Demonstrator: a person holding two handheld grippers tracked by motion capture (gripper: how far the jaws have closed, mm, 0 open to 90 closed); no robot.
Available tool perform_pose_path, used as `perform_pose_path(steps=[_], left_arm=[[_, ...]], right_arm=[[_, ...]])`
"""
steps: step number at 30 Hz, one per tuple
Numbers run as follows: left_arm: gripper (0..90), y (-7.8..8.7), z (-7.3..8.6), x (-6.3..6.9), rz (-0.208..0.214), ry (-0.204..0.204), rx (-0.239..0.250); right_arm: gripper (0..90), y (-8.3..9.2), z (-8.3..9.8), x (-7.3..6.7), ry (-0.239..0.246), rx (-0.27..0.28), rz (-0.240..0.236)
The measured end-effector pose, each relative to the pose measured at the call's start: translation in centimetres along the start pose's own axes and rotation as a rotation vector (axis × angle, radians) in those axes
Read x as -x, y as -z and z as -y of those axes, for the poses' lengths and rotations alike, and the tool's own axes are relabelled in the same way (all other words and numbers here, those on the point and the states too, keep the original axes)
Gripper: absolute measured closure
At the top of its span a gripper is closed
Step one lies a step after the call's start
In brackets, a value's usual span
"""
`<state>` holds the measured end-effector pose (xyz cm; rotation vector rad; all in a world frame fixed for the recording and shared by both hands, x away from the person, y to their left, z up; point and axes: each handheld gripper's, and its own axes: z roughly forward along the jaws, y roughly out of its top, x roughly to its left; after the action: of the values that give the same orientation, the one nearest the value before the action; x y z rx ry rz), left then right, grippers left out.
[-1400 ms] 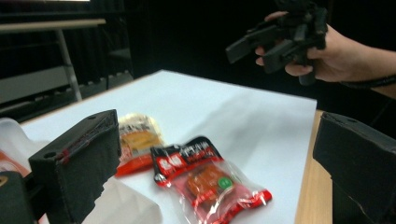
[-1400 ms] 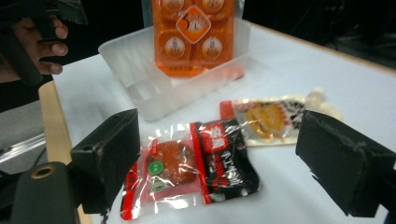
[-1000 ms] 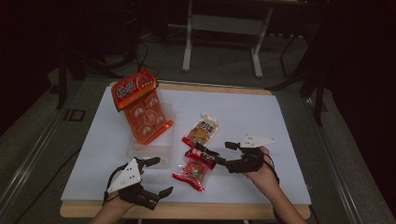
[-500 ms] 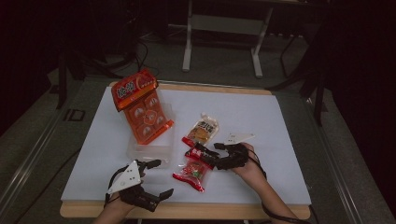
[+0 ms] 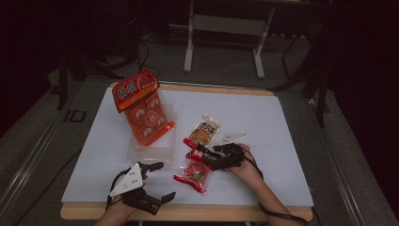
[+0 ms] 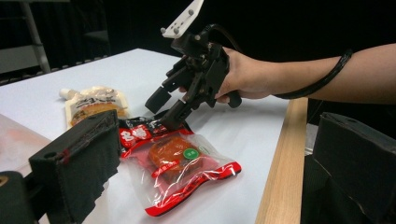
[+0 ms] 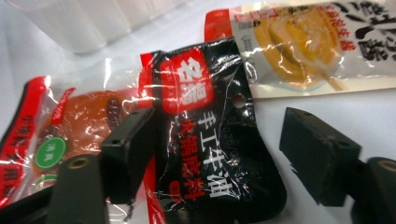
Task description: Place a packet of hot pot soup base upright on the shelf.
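A black and red sachet [image 7: 219, 158] lies flat on the white table, overlapping a clear red-edged snack packet [image 7: 70, 126] to its left. My right gripper [image 7: 224, 161] hangs low over it, open, one jaw on each side of the sachet. The jaws have just been opening a little, and the pads do not press on the sachet. In the high view the right gripper [image 5: 203, 157] sits at the red packet's [image 5: 192, 175] top end. From the left gripper view it [image 6: 164, 111] tilts down onto the sachet [image 6: 140, 133]. My left gripper [image 5: 162, 181] rests open and empty near the front edge.
A yellow spouted pouch [image 5: 203, 131] lies just beyond the sachet. An orange multi-pack bag [image 5: 141, 110] leans in a clear plastic tub [image 5: 148, 151] at the left. The table's wooden front edge [image 6: 280, 158] runs close to the left gripper.
My right gripper has moved left and down, from beside the packets to right over the black sachet. The left gripper has stayed where it was.
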<state>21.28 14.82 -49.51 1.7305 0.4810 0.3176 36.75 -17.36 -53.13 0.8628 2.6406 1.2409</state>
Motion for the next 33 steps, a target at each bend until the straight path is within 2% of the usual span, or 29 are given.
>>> perform_pose_path(steps=[6,11,14,17,18,19,20,22,27,30,33], left_arm=[[1.6,-0.2,0.2,-0.1,0.003,0.016,-0.005],[1.6,-0.3,0.2,-0.1,0.002,0.007,-0.014],[1.5,-0.4,0.2,-0.1,0.000,0.009,-0.015],[1.6,-0.4,0.2,-0.1,-0.004,0.007,-0.018],[1.6,-0.4,0.2,-0.1,-0.005,0.006,-0.017],[1.6,-0.4,0.2,-0.1,-0.005,0.006,-0.017],[1.5,-0.3,0.1,-0.1,-0.005,0.009,-0.016],[1.6,-0.3,0.1,-0.1,-0.008,0.006,-0.015],[1.6,-0.3,0.2,-0.1,-0.010,0.005,-0.019],[1.6,-0.3,0.2,-0.2,-0.012,0.011,-0.018],[1.6,-0.2,0.2,-0.2,-0.016,0.010,-0.017]], right_arm=[[20.2,-0.4,0.1,-0.1,0.008,-0.004,-0.012],[20.3,-0.7,0.3,0.0,-0.006,-0.003,-0.025],[26.1,-0.8,0.4,-0.1,0.003,-0.005,-0.023],[38.9,-0.7,0.1,-0.4,0.036,-0.033,-0.008],[46.2,-0.7,0.0,-0.6,0.040,-0.043,-0.008],[46.2,-0.7,0.0,-0.6,0.040,-0.043,-0.008],[55.8,-0.7,-0.2,-0.8,0.050,-0.062,-0.001],[62.9,-0.7,-0.3,-0.9,0.054,-0.074,0.000],[68.9,-0.9,-0.5,-1.2,0.058,-0.088,0.007],[73.0,-0.9,-0.6,-1.3,0.042,-0.089,0.002],[76.3,-0.9,-0.7,-1.7,0.057,-0.090,0.006]])
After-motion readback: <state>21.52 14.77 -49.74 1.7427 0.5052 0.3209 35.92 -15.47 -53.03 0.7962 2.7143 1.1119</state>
